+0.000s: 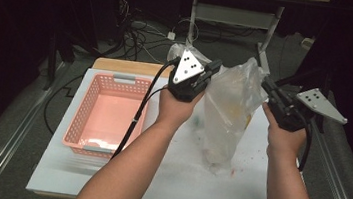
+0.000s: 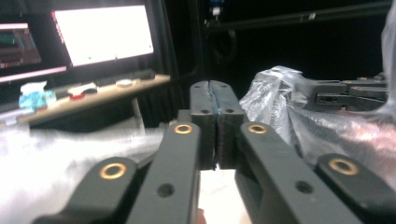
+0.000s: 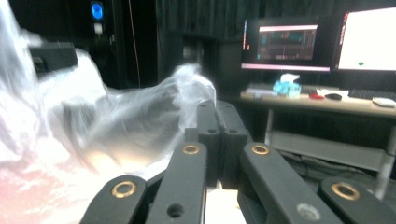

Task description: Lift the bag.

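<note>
A clear plastic bag [image 1: 231, 111] stands upright on the white table [image 1: 165, 179], its bottom resting on the surface and something pale yellow inside. My left gripper [image 1: 214, 66] is shut on the bag's upper left edge. My right gripper [image 1: 268, 85] is shut on its upper right edge. In the left gripper view the jaws [image 2: 215, 100] are pressed together with a thin film between them, and crumpled bag [image 2: 280, 107] lies to their right. In the right gripper view the closed gripper [image 3: 216, 116] has the bag [image 3: 140, 116] billowing to its left.
A pink slotted basket [image 1: 89, 99] sits empty on the table's left half. A wooden board [image 1: 128, 67] lies behind it. Small coloured crumbs [image 1: 248, 160] dot the table near the bag. Cables run over the floor beyond the table; desks with lit monitors [image 3: 366, 39] stand farther off.
</note>
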The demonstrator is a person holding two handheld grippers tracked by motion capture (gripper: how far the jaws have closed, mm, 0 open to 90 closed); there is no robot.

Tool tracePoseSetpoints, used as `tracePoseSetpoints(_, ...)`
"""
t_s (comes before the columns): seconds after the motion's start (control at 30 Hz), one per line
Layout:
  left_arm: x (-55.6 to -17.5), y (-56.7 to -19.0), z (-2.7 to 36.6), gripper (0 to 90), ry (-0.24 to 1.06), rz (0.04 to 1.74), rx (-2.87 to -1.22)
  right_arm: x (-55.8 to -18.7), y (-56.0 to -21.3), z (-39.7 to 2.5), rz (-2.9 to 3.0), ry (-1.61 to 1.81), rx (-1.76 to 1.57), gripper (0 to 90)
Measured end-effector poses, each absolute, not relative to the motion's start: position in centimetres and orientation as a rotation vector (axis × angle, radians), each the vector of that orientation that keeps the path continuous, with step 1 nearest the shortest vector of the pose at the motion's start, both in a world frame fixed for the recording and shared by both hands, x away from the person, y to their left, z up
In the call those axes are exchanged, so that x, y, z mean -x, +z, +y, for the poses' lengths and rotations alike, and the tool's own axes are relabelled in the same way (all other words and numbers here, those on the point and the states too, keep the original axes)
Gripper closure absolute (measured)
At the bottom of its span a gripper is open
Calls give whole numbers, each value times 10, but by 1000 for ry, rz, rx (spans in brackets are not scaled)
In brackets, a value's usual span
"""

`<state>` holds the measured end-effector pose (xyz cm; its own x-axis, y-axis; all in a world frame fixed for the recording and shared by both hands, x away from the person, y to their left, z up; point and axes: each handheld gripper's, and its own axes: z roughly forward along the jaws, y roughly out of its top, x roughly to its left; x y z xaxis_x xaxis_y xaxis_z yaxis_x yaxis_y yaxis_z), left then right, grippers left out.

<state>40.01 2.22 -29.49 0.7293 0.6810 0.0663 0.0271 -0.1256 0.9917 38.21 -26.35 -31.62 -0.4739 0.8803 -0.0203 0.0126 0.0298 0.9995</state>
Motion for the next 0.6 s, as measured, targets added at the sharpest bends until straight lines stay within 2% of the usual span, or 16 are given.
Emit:
tracePoseSetpoints(0.1,-395,-305,29,657,584,619,-1658,-385,-328,-264,1622,1499,-945,900)
tracePoseSetpoints(0.3,-362,-316,55,501,559,634,-1651,-387,-337,-269,1641,1472,-979,900)
tracePoseSetpoints(0.6,-293,-351,100,362,502,661,-1669,-379,-334,-278,1633,1468,-975,900)
